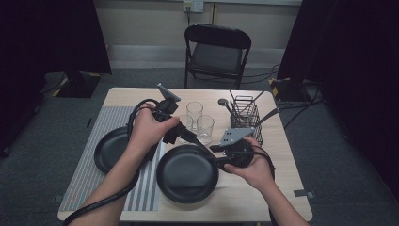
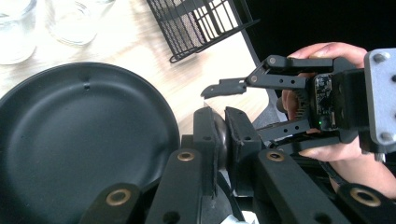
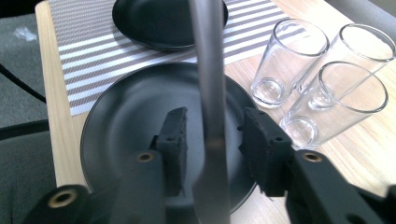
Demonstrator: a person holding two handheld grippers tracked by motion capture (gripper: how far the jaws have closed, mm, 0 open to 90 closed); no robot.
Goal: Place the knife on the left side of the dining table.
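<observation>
1. High view
   - Holding a left gripper (image 1: 181,134) and a right gripper (image 1: 217,155) above the surface (image 1: 282,188), nose to nose over the far rim of the near black plate (image 1: 187,173).
   - Bridging the two with a metal utensil (image 1: 197,142), its long axis running from upper left down to lower right, from the left jaws towards the right ones.
   - Standing behind: three glasses (image 1: 195,120) and a wire basket (image 1: 245,115). Lying on the striped mat (image 1: 94,174) at the left: a second black plate (image 1: 110,148).

2. Left gripper view
   - Clenching the left jaws on a dark rounded part of the utensil, pads pressing from both sides.
   - Facing the right gripper just beyond, its jaws standing spread, one finger above and one partly hidden below.

3. Right gripper view
   - Straddling the utensil's grey shaft with the right jaws released. The shaft is running from bottom to top through the middle of the gap, with daylight showing on either side of it and neither pad touching.
   - Lining the shaft up with the gripper's own pointing direction, so both pads are facing its sides squarely.

4. Judgement
   - Carrying the utensil with the left hand alone at this moment, clear of the surface and above the near plate.
   - Depending, for the coming move, on the shaft sitting centred between the right jaws. Closing straight in would probably take it without any re-aiming, and drawing straight back would clear it.
</observation>
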